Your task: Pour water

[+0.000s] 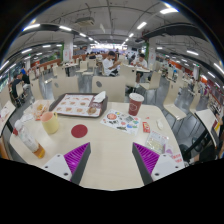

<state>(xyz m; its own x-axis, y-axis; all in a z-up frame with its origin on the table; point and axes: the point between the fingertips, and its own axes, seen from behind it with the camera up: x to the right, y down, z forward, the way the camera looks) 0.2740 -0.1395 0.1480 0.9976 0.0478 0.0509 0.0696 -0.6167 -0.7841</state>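
A busy food-court hall stretches behind a pale table [110, 160] in the centre of the frame. The gripper [112, 160] hangs released, fingers spread and empty, low in the frame. A bottle [30, 140] with pale liquid stands at lower left, a cup [50, 122] just above it, a red cup [135, 104] at right of centre. Judged best: approach the bottle squarely and grip mid-body before tipping.
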